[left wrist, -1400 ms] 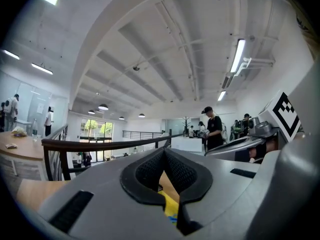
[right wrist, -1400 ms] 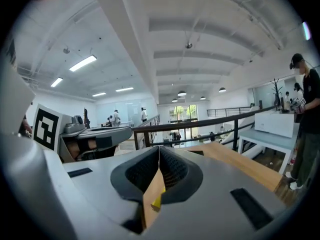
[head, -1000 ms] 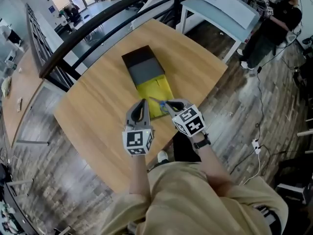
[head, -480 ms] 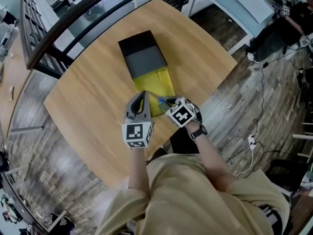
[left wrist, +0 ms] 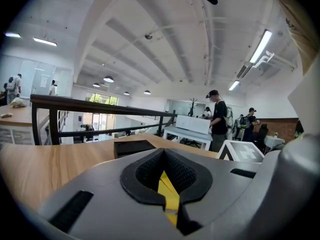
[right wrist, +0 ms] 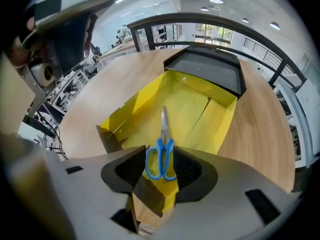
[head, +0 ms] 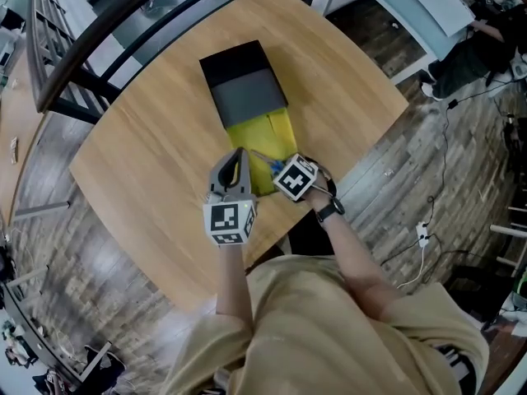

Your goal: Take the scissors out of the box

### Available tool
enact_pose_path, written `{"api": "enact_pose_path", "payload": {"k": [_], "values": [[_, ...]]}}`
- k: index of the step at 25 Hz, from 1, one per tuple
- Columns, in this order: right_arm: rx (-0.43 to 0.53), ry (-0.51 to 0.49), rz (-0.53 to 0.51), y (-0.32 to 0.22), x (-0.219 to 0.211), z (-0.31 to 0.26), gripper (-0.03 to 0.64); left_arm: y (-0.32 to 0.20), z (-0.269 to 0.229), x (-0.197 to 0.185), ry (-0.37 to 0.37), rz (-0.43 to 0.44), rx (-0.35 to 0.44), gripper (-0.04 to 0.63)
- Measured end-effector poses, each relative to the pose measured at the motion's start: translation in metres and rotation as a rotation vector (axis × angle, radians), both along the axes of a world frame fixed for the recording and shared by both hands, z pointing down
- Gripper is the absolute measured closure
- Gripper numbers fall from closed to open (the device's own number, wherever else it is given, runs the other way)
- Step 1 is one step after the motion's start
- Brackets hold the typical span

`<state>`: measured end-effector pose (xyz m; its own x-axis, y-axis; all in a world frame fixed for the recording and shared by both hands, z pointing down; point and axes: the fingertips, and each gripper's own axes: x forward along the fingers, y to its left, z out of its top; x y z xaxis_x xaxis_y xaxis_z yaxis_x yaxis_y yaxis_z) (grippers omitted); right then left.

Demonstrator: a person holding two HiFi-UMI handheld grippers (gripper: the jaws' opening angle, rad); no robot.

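Note:
A yellow inner tray (head: 265, 132) sticks out of a black box sleeve (head: 243, 79) on the round wooden table (head: 148, 163). Blue-handled scissors (right wrist: 161, 156) lie flat in the tray (right wrist: 192, 109), blades pointing at the sleeve (right wrist: 210, 66). My right gripper (right wrist: 160, 168) tips steeply down over the tray's near end; its jaws are opening, with the scissors' handles between the pads. In the head view it (head: 278, 171) hides most of the scissors (head: 262, 158). My left gripper (head: 239, 159) lies nearly level at the tray's near left corner, shut (left wrist: 167, 196) on a thin yellow edge of the tray.
The table's near edge (head: 272, 245) lies just behind both grippers. A dark railing (head: 99, 35) runs past its far side. A white table (head: 412, 6) and a person (head: 478, 52) are at the upper right. Other people (left wrist: 218, 126) stand far off.
Both grippers have come down toward the tray. The right one has tipped from nearly level to steeply downward over the scissors.

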<state>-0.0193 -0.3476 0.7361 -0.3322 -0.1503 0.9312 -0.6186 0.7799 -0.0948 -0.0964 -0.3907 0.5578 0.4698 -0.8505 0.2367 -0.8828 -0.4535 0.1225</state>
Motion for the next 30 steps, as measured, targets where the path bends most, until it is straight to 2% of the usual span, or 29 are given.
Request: {"api": "enact_pose_path", "payload": {"k": [8,14,23,27,30], "values": [[-0.047,0.135,-0.094,0.004,0.001,0.027,0.468,-0.007,0.003,-0.002,0.008,-0.009,-0.004,0.584],[-0.051,0.191,-0.108,0.002,0.003,0.038,0.468,-0.010,0.005,-0.007,0.006,-0.019,-0.009,0.584],[-0.071,0.199,-0.075,0.002,0.004,0.043,0.473,-0.006,0.005,-0.017,0.006,-0.044,-0.006,0.584],[-0.069,0.188,-0.072,0.002,0.003,0.041,0.522,-0.001,0.000,-0.021,0.006,-0.052,-0.001,0.584],[-0.038,0.157,-0.064,0.003,0.001,0.039,0.528,0.005,-0.005,-0.021,0.000,-0.048,0.007,0.584]]}}
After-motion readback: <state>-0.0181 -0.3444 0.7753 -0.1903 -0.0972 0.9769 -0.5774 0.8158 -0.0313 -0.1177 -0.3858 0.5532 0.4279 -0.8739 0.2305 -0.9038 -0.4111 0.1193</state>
